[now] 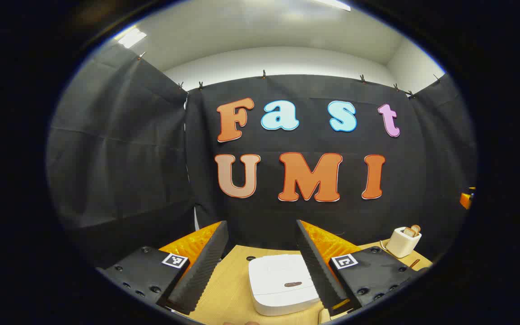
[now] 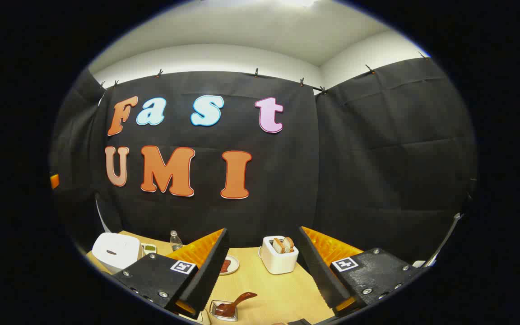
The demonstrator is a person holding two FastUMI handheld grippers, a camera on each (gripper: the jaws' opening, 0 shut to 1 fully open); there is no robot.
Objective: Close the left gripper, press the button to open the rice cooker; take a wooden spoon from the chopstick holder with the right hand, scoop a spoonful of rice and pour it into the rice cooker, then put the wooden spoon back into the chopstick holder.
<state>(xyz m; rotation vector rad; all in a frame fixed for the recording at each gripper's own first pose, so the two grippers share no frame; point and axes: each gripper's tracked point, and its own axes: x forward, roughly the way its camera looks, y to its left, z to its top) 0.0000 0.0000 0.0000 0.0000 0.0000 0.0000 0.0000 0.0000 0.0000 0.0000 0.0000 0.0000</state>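
In the left gripper view the left tool sits at the bottom of the frame with its two fingers spread wide and nothing between them. Just beyond them, low centre, the white rice cooker rests on the wooden table, lid down, with a small dark oval button on top. By my reading, the task has not begun: the tool is not yet clenched, the button is not pressed, the lid is shut.

In the right gripper view the right tool is likewise released and empty at the bottom of the frame. Nearest, at the bottom centre, a small clear container holds a wooden spoon whose handle leans to the upper right. I take this container for the chopstick holder, though its lower edge is cut off and I cannot be sure. So the spoon is untouched, and scooping, pouring and returning it all remain.

Farther up the table stand a small plate with something dark on it, a white toaster with bread slices, a small bottle and, at lower left, the rice cooker. Beside the cooker a small dish of something greenish is too small to identify. I cannot make out any supply of rice.
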